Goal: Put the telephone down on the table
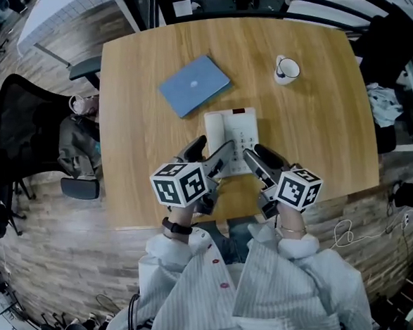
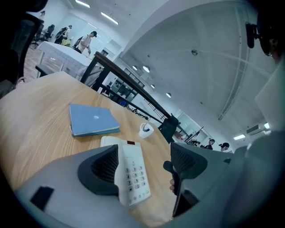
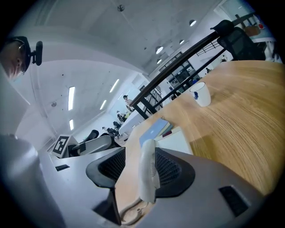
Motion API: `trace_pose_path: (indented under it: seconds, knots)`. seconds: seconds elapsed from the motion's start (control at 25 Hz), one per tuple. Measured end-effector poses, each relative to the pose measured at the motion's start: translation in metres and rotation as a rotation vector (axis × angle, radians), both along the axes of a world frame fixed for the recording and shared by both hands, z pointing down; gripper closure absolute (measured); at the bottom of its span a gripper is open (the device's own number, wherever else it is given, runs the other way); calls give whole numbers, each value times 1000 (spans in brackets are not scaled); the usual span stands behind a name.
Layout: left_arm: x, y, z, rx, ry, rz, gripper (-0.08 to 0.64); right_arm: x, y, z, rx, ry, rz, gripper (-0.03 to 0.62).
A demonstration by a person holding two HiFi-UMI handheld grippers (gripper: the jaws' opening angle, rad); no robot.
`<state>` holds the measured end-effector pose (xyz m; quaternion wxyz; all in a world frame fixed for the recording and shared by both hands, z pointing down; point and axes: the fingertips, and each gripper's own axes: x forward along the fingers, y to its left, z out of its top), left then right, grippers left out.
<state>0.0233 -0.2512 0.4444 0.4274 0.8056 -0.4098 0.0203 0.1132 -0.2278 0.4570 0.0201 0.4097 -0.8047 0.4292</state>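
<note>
The white telephone base [image 1: 241,133] lies on the wooden table [image 1: 317,132] near its front edge, keypad up [image 2: 133,169]. My left gripper [image 1: 217,142] is open over the base's left side; its left jaw covers that edge and the right jaw stands well clear [image 2: 144,162]. In the right gripper view the white handset [image 3: 148,173] stands on edge between the pads of my right gripper [image 3: 142,169], which is shut on it, with its coiled cord hanging below. A thin gap shows at the left pad. The base [image 3: 180,140] lies just ahead. In the head view the handset is hidden.
A blue notebook [image 1: 194,85] lies behind the telephone, and a white mug [image 1: 286,69] stands at the back right. A dark office chair [image 1: 21,131] with a bag is left of the table. The table's front edge is just below both grippers.
</note>
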Motion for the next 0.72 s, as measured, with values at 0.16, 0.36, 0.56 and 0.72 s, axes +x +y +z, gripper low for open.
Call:
trace_pose_path:
  seconds: [0.16,0.36,0.56,0.72]
  knots:
    - [3,1,-40,79,40,-6,183,-11,4,-36,79,-23,-41,371]
    - [8,2,-90,177,79,9,184,-19,8,-79,166,-34,-60,442]
    - [10,12,-127,248,111,33,275,-23,10,-118,252,-34,-95,485]
    - [8,20,-146,295,113,27,314,-29,14,-140,305,-46,-126,515]
